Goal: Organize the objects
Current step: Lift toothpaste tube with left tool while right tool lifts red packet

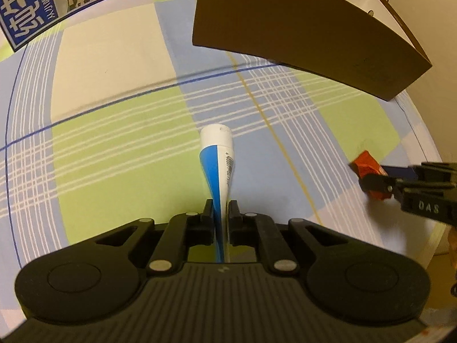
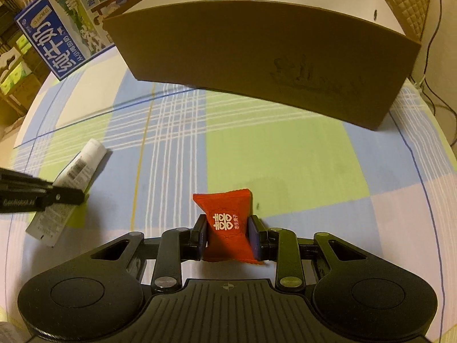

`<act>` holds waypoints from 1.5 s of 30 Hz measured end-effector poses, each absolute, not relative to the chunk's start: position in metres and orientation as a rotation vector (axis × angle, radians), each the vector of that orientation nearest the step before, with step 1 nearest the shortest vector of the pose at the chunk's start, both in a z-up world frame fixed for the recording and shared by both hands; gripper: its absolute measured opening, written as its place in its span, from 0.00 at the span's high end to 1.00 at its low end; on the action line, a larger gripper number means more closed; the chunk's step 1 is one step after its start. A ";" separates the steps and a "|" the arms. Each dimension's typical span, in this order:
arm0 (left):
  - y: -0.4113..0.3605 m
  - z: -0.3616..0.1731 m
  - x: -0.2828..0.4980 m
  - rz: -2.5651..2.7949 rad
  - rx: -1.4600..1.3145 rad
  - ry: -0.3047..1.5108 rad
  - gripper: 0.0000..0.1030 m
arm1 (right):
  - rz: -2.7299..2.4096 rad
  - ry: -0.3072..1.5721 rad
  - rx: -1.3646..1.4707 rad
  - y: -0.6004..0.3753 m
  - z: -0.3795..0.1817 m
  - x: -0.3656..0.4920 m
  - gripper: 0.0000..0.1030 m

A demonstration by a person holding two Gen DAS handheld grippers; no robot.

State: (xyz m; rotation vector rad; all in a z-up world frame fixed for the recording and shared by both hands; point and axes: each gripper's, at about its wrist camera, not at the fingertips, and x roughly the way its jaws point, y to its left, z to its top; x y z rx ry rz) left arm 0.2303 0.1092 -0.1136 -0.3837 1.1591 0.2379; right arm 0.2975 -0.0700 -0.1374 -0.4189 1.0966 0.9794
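The left gripper (image 1: pixel 220 211) has its fingers clamped on the flat end of a blue-and-white tube (image 1: pixel 217 157), while the right gripper (image 2: pixel 228 228) pinches a red candy packet (image 2: pixel 227 225); both sit low over the checked worktop (image 2: pixel 257 154), near the brown cardboard box (image 2: pixel 257 57).

Matte black tongs (image 2: pixel 227 230), ribbed housing, silver pivot screws, round side caps, "DAS" lettering

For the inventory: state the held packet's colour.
Red with white print; clearest in the right wrist view.
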 end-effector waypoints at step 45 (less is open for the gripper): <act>0.056 -0.053 0.278 0.213 -0.293 0.997 0.93 | 1.026 1.031 -0.314 -0.109 -0.093 0.323 0.76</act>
